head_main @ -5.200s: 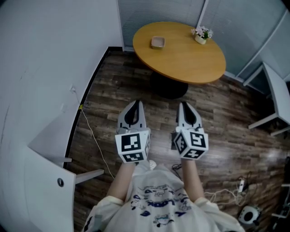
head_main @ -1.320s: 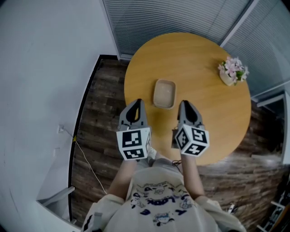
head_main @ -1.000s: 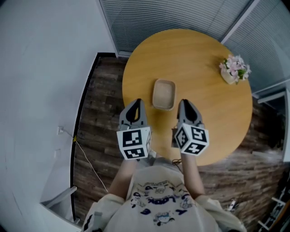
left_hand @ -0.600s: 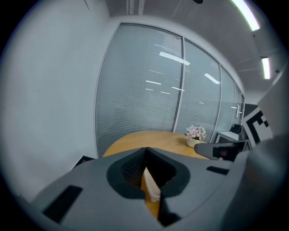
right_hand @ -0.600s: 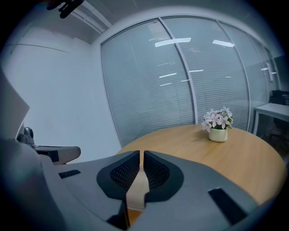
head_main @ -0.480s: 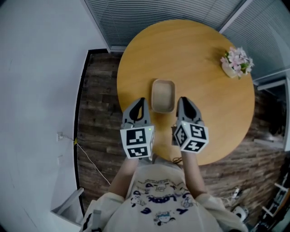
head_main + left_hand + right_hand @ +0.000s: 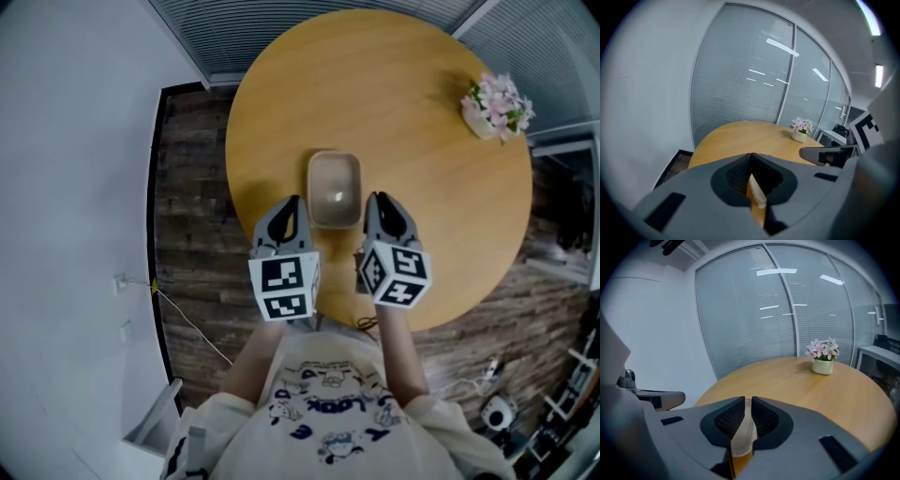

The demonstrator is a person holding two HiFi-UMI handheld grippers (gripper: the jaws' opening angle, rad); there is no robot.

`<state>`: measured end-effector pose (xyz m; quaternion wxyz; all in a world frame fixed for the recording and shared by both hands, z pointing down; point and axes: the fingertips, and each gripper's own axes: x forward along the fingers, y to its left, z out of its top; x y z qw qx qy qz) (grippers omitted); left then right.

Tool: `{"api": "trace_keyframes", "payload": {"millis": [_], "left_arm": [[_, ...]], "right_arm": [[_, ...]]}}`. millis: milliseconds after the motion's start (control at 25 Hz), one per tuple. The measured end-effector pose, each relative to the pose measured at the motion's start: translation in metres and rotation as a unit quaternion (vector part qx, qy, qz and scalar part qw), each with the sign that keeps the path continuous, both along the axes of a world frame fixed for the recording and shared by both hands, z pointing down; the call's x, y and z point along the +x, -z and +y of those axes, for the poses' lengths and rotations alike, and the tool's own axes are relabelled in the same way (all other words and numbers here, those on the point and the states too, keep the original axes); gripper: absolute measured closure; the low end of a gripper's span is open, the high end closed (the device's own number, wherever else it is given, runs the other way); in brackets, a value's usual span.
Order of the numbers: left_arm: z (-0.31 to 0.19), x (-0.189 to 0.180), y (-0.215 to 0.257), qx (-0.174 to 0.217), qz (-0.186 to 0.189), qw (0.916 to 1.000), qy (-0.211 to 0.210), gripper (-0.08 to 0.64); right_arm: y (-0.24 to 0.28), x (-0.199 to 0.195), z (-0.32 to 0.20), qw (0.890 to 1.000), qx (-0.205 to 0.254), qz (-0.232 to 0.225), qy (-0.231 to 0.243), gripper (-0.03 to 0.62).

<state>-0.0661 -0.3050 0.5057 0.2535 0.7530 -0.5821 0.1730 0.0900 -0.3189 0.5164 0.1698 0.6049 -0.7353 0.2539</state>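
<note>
A shallow beige dish [image 7: 334, 189] lies on a round wooden table [image 7: 422, 178], toward its near side. My left gripper [image 7: 291, 200] hovers just left of the dish's near end and my right gripper [image 7: 378, 197] just right of it. Both stand shut with nothing held. In the left gripper view the left gripper [image 7: 751, 157] has its jaws meeting, and a sliver of the dish [image 7: 757, 193] shows behind them. The right gripper [image 7: 748, 400] leaves only a hairline slit, with the dish [image 7: 743, 436] showing beyond. Neither touches the dish.
A small white pot of pink flowers [image 7: 497, 103] stands at the table's far right. Blinds on glass walls [image 7: 281, 28] run behind the table, and a white wall [image 7: 66, 187] stands left. A cable [image 7: 187, 319] lies on the dark plank floor [image 7: 192, 234].
The view has closed in on the table. The dish, once ahead of the grippers, now sits between their tips. Both grippers stay shut.
</note>
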Motion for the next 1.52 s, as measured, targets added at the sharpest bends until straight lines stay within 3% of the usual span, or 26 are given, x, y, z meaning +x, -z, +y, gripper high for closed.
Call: {"api": "trace_keyframes", "payload": {"millis": [200, 440, 720, 880, 1520], "left_arm": [[-0.002, 0.006, -0.025, -0.033, -0.002, 0.9993, -0.018, 0.557], [-0.005, 0.016, -0.043, -0.061, 0.022, 0.9973, -0.035, 0.555], [-0.008, 0.022, -0.059, -0.080, 0.024, 0.9956, -0.043, 0.525], [-0.010, 0.025, -0.067, -0.092, 0.026, 0.9943, -0.046, 0.502], [-0.008, 0.030, -0.094, -0.129, 0.024, 0.9903, -0.045, 0.486]], "right_arm": [[-0.021, 0.001, 0.000, 1.000, -0.028, 0.005, -0.002, 0.563], [-0.043, 0.003, -0.001, 0.998, -0.061, 0.015, -0.002, 0.563], [-0.057, 0.004, -0.002, 0.997, -0.079, 0.023, 0.005, 0.558], [-0.065, 0.003, -0.001, 0.995, -0.092, 0.022, 0.008, 0.520], [-0.085, 0.002, 0.000, 0.993, -0.117, 0.003, 0.008, 0.520]]}}
